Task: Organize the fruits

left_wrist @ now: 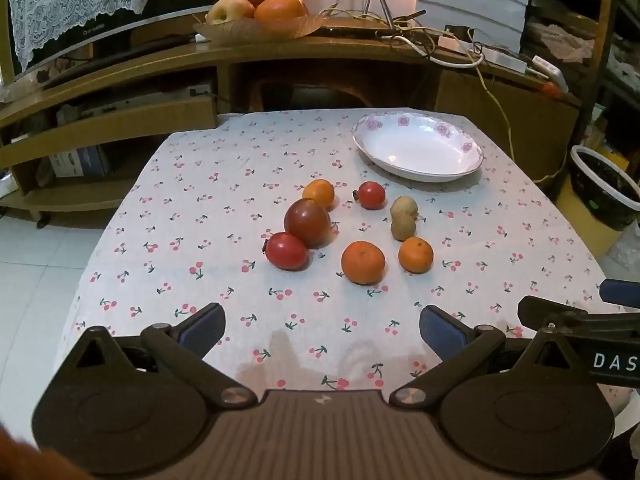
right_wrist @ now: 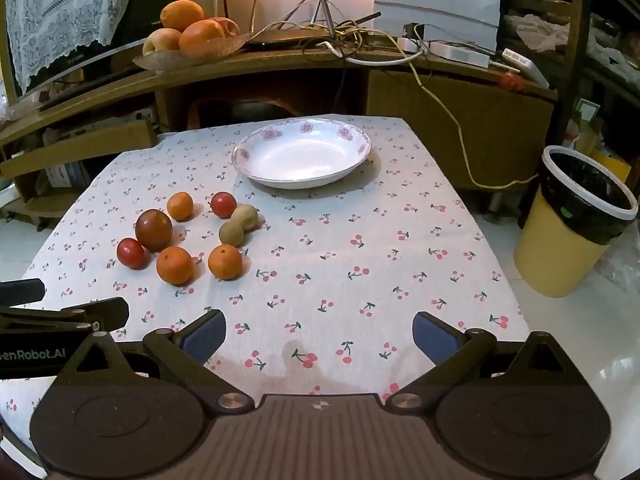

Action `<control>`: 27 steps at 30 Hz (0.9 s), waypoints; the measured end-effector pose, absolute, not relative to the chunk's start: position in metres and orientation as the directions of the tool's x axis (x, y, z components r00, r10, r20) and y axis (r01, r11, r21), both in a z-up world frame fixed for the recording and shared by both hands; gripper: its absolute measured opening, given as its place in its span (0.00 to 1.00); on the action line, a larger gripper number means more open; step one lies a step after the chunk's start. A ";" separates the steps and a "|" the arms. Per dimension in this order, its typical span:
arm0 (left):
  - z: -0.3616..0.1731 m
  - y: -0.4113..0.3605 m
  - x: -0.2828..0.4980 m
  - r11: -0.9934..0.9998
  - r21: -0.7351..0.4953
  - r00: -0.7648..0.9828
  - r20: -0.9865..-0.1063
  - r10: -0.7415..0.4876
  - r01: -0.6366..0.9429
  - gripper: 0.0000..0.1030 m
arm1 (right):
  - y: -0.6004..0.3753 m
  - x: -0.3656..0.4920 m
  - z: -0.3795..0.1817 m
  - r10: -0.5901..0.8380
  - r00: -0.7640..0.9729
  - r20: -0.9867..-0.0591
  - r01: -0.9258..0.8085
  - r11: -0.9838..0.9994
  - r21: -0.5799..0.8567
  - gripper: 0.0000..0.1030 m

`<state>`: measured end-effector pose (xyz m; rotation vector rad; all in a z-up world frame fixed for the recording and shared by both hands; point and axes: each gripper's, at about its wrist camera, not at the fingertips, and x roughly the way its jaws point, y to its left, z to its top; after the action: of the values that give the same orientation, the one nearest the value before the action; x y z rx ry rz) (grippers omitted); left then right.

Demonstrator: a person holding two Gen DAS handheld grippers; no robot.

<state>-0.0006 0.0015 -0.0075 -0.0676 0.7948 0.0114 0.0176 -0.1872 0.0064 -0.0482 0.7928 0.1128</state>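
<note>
Several fruits lie loose on the cherry-print tablecloth: a dark red tomato, two red tomatoes, three oranges and two brown kiwis. An empty white floral plate stands at the far right of them; it also shows in the right wrist view. My left gripper is open and empty, near the table's front edge. My right gripper is open and empty, beside it to the right.
A wooden shelf behind the table holds a fruit dish with oranges and an apple, plus tangled cables. A yellow bin with a black liner stands on the floor right of the table.
</note>
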 end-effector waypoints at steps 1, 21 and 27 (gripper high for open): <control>-0.008 0.001 0.000 0.998 -0.056 0.699 -0.715 -0.015 -0.036 1.00 | -0.187 0.017 0.006 0.084 0.695 -0.714 -0.120 0.993 -0.001 0.96; -0.013 0.002 0.001 0.999 -0.043 0.692 -0.722 -0.008 -0.033 1.00 | -0.186 0.017 0.004 0.091 0.686 -0.722 -0.128 0.992 0.003 0.96; -0.015 0.002 0.001 0.999 -0.038 0.688 -0.725 -0.005 -0.033 1.00 | -0.186 0.017 0.002 0.092 0.682 -0.726 -0.129 0.992 0.005 0.96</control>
<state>0.0010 0.0020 -0.0154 -0.0493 0.8115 0.0156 0.0174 -0.1862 0.0018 -0.0482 0.8112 0.1245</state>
